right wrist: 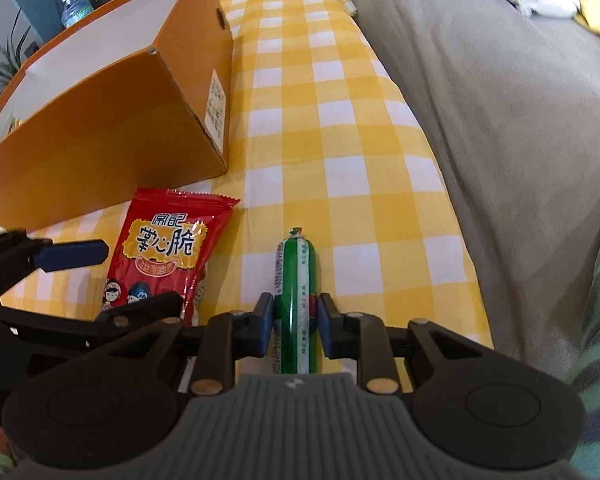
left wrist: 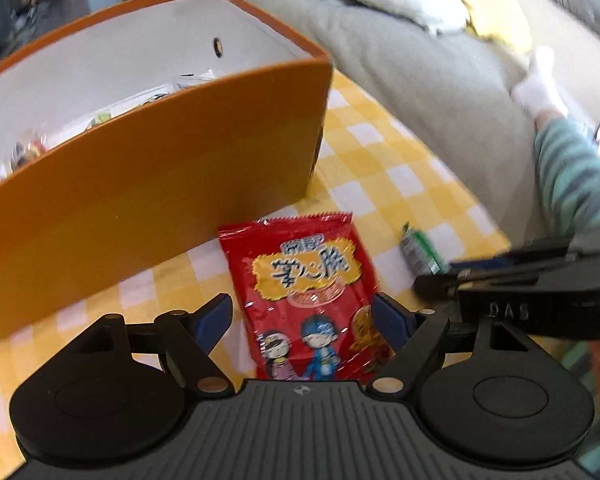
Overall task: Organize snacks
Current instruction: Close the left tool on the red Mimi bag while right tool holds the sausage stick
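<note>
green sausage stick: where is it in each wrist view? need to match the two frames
Left wrist: the green sausage stick sits right of centre, on the checked cloth, right of the red snack packet, its near end hidden behind the right tongs.
Right wrist: the stick is at bottom centre, clamped between the right tongs.
Shared landmark: the orange box, just beyond the red packet in both.

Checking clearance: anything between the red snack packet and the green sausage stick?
Nothing; only bare yellow-checked cloth separates the red snack packet from the green sausage stick, clearest in the right wrist view. The right gripper is shut on the stick.
</note>
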The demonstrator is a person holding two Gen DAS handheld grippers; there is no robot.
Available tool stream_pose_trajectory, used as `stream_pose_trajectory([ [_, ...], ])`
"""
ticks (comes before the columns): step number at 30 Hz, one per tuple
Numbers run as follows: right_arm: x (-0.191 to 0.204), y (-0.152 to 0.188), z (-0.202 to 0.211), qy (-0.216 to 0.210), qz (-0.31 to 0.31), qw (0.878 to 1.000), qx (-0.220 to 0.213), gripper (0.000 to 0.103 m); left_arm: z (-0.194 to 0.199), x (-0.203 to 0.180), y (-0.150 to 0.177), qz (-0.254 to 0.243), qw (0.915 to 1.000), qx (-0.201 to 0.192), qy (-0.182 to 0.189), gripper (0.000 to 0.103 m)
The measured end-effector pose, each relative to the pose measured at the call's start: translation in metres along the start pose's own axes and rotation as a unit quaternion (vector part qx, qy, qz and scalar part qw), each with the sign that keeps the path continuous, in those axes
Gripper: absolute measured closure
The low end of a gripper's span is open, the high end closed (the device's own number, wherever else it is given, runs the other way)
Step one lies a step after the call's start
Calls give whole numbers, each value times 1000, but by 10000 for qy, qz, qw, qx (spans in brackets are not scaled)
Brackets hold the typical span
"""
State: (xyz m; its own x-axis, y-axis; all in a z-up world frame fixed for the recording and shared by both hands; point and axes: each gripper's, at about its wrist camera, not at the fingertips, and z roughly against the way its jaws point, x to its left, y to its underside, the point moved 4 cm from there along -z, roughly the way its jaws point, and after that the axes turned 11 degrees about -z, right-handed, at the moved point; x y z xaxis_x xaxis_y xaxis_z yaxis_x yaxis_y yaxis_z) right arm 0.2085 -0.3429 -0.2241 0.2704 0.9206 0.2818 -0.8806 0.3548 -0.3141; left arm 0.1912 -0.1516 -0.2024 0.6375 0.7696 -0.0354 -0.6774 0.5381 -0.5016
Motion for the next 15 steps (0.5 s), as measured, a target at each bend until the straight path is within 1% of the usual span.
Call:
stream_pose_trajectory([
  [1,-2,-1,1,-67,-97,9999,15,83,2,2,-1,127,9999,-39,63,11],
  [3,-4,-1,5,-107,-147,9998,4,84,0,4,-4,281,9996,18,55,11],
  [6,0,0,8,54,68,9999,-70,84,-9,3,-7,335,9992,212,-61,12],
  [9,4,1,6,134,264,9995,-120,85,-14,5,-7,538,9977,347,-219,12],
  [12,2,1,6,106,276,9995,-127,85,-18,10,-7,843,9954,444,-118,12],
  [15,2,2,7,82,302,9994,-111,85,-22,12,-7,863,9948,535,-112,12],
])
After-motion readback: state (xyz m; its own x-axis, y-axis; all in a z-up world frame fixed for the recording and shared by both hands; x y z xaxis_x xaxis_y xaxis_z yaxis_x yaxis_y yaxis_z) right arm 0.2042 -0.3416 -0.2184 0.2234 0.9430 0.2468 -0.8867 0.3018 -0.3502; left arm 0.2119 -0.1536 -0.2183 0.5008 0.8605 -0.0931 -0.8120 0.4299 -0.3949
